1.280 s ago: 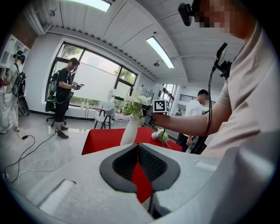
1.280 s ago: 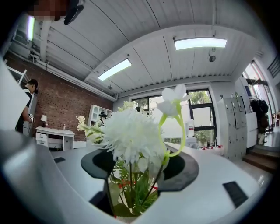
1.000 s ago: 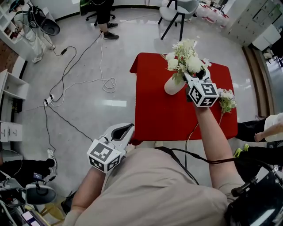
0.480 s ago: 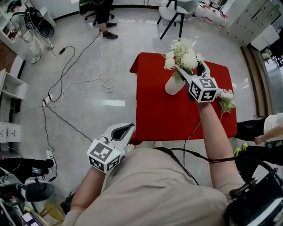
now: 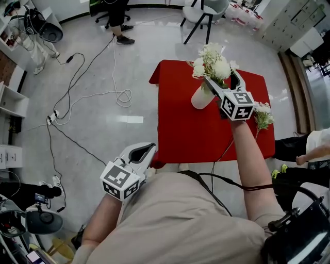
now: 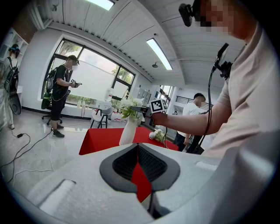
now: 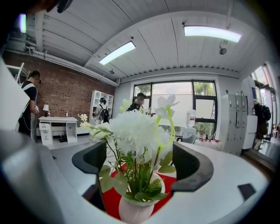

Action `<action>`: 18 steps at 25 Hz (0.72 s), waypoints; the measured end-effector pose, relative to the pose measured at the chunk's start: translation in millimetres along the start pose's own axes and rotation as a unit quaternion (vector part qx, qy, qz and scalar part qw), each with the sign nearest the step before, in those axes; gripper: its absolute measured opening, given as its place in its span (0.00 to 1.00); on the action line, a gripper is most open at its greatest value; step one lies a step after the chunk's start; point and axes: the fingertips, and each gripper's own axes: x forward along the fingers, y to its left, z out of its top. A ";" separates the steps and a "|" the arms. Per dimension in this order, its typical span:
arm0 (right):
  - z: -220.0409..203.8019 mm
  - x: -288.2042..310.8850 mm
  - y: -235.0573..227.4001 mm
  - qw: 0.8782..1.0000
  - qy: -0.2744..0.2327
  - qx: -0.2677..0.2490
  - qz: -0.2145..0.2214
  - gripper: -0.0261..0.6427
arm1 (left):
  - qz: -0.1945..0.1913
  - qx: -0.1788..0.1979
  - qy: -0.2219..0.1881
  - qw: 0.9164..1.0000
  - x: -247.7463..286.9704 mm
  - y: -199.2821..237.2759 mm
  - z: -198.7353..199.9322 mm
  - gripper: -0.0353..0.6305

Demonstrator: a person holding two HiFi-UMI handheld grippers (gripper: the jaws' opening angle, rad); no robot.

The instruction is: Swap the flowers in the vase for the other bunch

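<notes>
One loose bunch [image 5: 263, 116] lies right of the vase [image 5: 198, 99]; right tongs [image 5: 220, 77] gape around its flowers [image 5: 211, 59]; left tongs [image 5: 147, 152] closed, lower left.

A lab-like open office is indicated: cables [image 5: 124, 97] are strewn on a polished floor [image 5: 103, 62], with white shelving [image 5: 13, 100], lockers [image 7: 234, 122], a brick wall [image 7: 65, 94], strip lights [image 7: 117, 52] and office chairs [image 5: 206, 15].

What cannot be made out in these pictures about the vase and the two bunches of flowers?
- Stems inside the white ceramic vase: hidden by its wall in every view.
- Vase's base: cut off by the bottom edge in the right gripper view.
- Loose bunch of white flowers on the red table: partly covered by the right tongs in the head view, too small in the left gripper view.
</notes>
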 end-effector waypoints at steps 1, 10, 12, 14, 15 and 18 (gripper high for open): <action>-0.3 -1.3 -0.7 1.000 0.000 0.001 -0.002 0.73 | -0.002 0.000 0.000 1.000 0.6 -0.4 0.1 0.06; -6.9 -22.3 -6.3 1.000 0.002 0.008 -0.022 0.73 | -0.026 0.008 0.008 1.000 3.4 -6.3 -1.1 0.06; -9.1 -27.9 -6.2 1.000 0.001 0.010 -0.026 0.73 | -0.031 0.009 0.010 0.999 3.5 -7.3 -3.0 0.06; -11.1 -35.1 -5.7 0.999 0.001 0.012 -0.031 0.73 | -0.037 0.011 0.013 0.999 3.6 -9.6 -5.0 0.06; -11.7 -39.3 -5.4 0.999 0.000 0.014 -0.033 0.73 | -0.041 0.012 0.014 0.999 3.5 -11.0 -5.6 0.06; -13.0 -53.5 -3.6 0.999 0.001 0.019 -0.045 0.73 | -0.053 0.016 0.019 0.998 2.6 -13.8 -5.9 0.06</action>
